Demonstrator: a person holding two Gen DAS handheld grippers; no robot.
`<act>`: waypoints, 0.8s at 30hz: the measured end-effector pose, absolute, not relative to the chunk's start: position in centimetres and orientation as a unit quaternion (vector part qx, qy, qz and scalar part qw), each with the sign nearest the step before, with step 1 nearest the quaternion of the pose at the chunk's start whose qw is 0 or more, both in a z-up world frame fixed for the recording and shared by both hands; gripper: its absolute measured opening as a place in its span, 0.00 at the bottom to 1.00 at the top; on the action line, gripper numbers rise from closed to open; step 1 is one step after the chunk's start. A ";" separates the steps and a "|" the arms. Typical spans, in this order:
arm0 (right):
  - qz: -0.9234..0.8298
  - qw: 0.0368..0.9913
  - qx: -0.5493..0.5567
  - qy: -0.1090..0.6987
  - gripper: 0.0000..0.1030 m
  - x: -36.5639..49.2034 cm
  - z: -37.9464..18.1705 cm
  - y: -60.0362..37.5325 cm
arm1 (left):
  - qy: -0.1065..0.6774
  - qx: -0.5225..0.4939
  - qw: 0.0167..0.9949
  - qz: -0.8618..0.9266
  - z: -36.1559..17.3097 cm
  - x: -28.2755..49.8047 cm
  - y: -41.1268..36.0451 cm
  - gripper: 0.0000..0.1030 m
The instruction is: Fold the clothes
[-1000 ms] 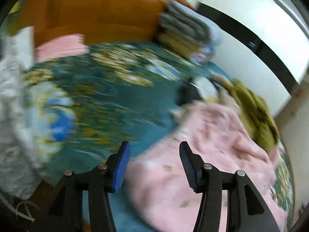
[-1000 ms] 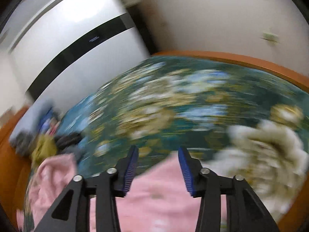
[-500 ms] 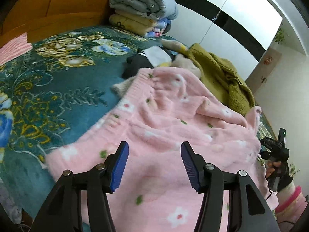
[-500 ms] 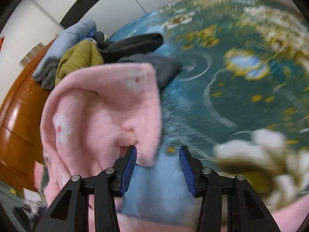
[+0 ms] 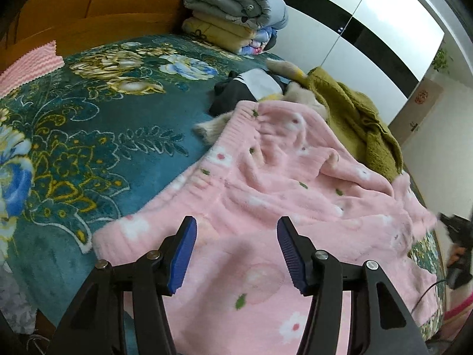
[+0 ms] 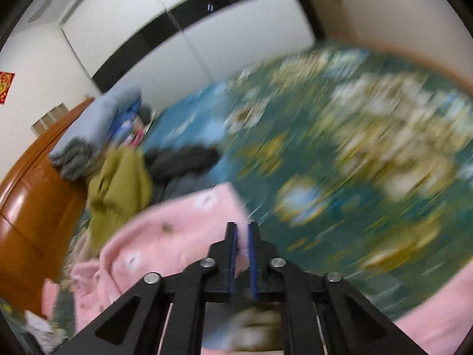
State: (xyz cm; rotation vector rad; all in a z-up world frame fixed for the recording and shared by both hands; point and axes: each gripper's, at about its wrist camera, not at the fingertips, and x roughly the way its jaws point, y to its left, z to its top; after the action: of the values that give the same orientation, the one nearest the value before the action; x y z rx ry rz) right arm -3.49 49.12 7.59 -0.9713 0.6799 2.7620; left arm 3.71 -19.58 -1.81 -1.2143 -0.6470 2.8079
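Your pink flowered garment (image 5: 266, 183) lies spread and rumpled across the near side of the bed (image 5: 88, 136), one ribbed edge running along the teal floral cover and its far end lapping onto a heap of unfolded clothes: an olive garment (image 5: 354, 109) and dark pieces (image 5: 233, 88). No neat fold shows in it, so the folding of this piece looks to be mid-way at most, with the heap behind it also unfolded. A folded stack of quilts (image 5: 233, 14) sits by the headboard.

Your left gripper (image 5: 235, 254) hovers just over the pink fabric with its fingers spread wide, holding nothing. Your right gripper (image 6: 242, 251) has its fingers drawn nearly together on an edge of the pink garment; that view is badly smeared, so the grip seems real, but how much cloth it has you cannot tell.
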 end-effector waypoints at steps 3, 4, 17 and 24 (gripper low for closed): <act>0.921 0.153 -0.286 0.214 0.00 0.3 10.5 55.8 | -0.204 -0.392 0.009 0.897 -1.9 3.4 -18.8 0.56; 0.915 0.175 -0.283 0.227 0.00 1.6 10.6 58.0 | -0.203 -0.393 0.010 0.897 -1.9 3.3 -18.5 0.56; 0.865 0.031 -0.378 0.329 0.27 1.1 -0.3 55.9 | -0.177 -0.406 0.035 0.896 -1.0 2.7 -14.4 0.56; 0.840 -0.025 -0.442 0.313 0.48 -2.5 -4.4 50.1 | -0.182 -0.413 0.028 0.892 -1.2 2.8 -14.6 0.56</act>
State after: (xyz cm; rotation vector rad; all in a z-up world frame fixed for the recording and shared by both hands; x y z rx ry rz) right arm -2.54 50.07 -4.40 -1.4124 1.0001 2.6824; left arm 2.82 -14.62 -1.19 -1.2750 -0.5611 2.7530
